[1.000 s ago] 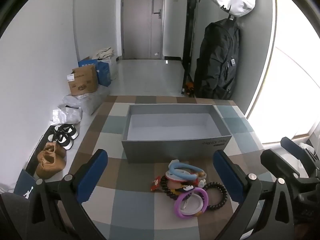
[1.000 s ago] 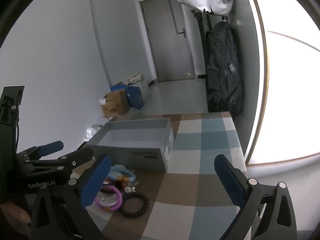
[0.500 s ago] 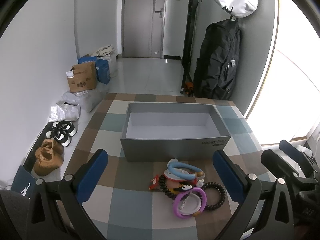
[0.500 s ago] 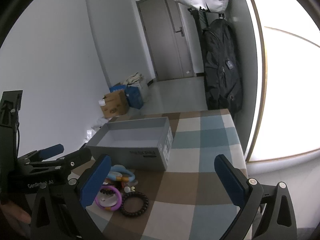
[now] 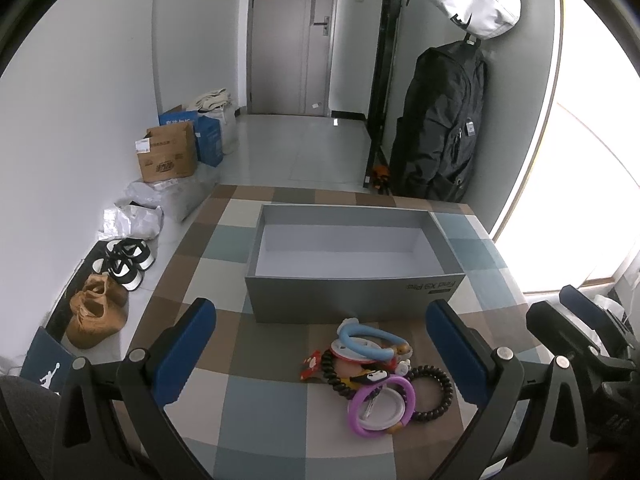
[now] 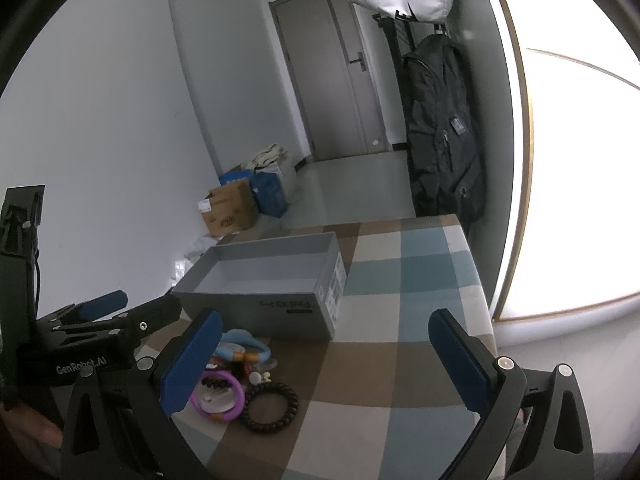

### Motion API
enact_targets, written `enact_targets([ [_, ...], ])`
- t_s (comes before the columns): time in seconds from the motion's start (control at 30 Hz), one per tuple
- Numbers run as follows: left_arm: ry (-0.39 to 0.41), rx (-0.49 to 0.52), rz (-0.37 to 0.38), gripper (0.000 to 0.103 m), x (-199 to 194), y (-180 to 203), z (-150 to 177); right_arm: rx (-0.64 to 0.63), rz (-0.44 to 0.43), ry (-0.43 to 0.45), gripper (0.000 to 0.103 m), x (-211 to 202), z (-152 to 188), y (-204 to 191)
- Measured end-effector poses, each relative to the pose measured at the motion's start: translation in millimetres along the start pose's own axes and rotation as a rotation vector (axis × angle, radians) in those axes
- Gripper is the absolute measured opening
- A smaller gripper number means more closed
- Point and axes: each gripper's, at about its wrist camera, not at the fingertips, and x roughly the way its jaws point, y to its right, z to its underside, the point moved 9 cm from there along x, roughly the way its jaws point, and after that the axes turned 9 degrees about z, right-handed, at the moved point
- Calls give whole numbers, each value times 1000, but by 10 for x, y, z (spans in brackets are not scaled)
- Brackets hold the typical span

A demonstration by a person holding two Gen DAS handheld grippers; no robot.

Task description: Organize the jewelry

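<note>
Several pieces of jewelry (image 5: pixel 376 376) lay heaped on a checked table (image 5: pixel 256 412) in the left wrist view, just in front of an open grey box (image 5: pixel 352 264) whose pale inside showed bare. A light-blue ring (image 5: pixel 366 342) sat at the top of the heap, nearest the box wall; a purple ring (image 5: pixel 382 406) around a white disc lay at the near end, with a black coiled band (image 5: pixel 434 394) touching it on the right and a string of dark beads (image 5: pixel 332 372) curling along the left. The left tongs (image 5: pixel 320 344) hung above the table with both blue pads wide apart, released and gripping nothing, the heap lying between and below them. The right tongs (image 5: pixel 576 316) showed at the right edge. Shoes (image 5: pixel 120 264) stood on the floor beside the table, and a black backpack (image 5: pixel 440 132) hung by the window.

From the right wrist view, the same heap (image 6: pixel 236 380) lay at lower left, partly hidden behind a blue pad. The purple ring (image 6: pixel 218 396) and black coiled band (image 6: pixel 272 406) touched side by side, the light-blue ring (image 6: pixel 244 346) behind them near the box (image 6: pixel 264 284). The right tongs (image 6: pixel 324 352) were spread open and empty over bare table (image 6: pixel 380 380). The left tongs (image 6: pixel 120 308) reached in from the left, also released.
</note>
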Motion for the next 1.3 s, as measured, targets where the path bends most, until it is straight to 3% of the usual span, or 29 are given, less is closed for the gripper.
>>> enact_targets([
  [0.87,-25,8,13,102,11,47,19,5,-7,-5,103,2,3,-4],
  [1.3,-62,1,56,101,61,70,99,20,-6,-9,103,3,17,21],
])
